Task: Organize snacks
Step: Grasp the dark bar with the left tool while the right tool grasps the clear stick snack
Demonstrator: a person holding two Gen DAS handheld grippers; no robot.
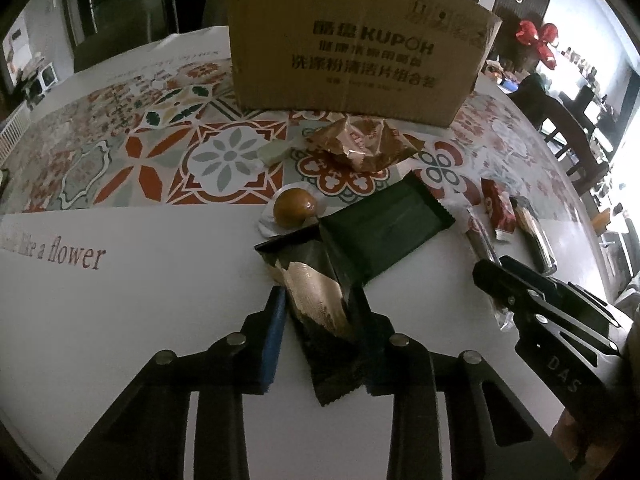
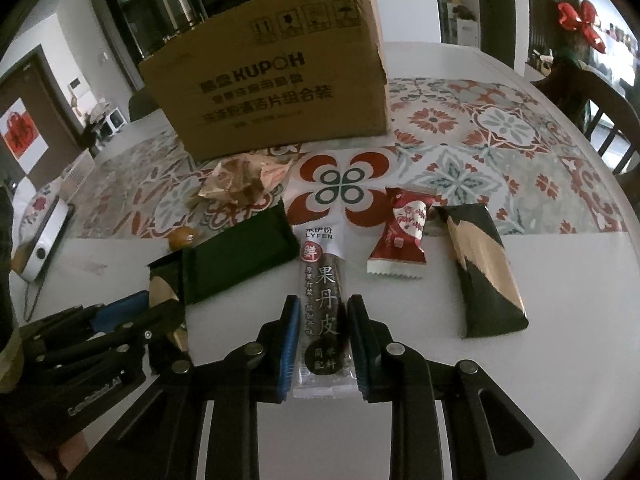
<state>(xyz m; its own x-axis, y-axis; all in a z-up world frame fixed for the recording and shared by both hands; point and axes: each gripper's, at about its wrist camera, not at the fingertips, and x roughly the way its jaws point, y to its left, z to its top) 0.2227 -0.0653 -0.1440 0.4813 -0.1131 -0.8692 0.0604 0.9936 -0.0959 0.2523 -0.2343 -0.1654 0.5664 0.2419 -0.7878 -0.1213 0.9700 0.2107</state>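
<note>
My left gripper [image 1: 318,304] is closed around a black-and-gold snack packet [image 1: 316,300] lying on the white table. A dark green packet [image 1: 384,224] and a wrapped brown round snack [image 1: 294,208] lie just beyond it. My right gripper [image 2: 324,312] straddles a long clear fruit-leather packet [image 2: 324,292], its blue pads close to both sides; contact is unclear. A red candy packet [image 2: 402,236] and a second black-and-gold packet [image 2: 480,268] lie to the right. An open cardboard box [image 2: 272,96] stands behind, also in the left wrist view [image 1: 352,40].
A crumpled copper-coloured wrapper [image 1: 360,144] and a small pale packet [image 1: 276,152] lie in front of the box on the patterned tablecloth [image 1: 160,148]. A white device [image 2: 44,240] sits at the table's left edge. Chairs [image 2: 608,120] stand to the right.
</note>
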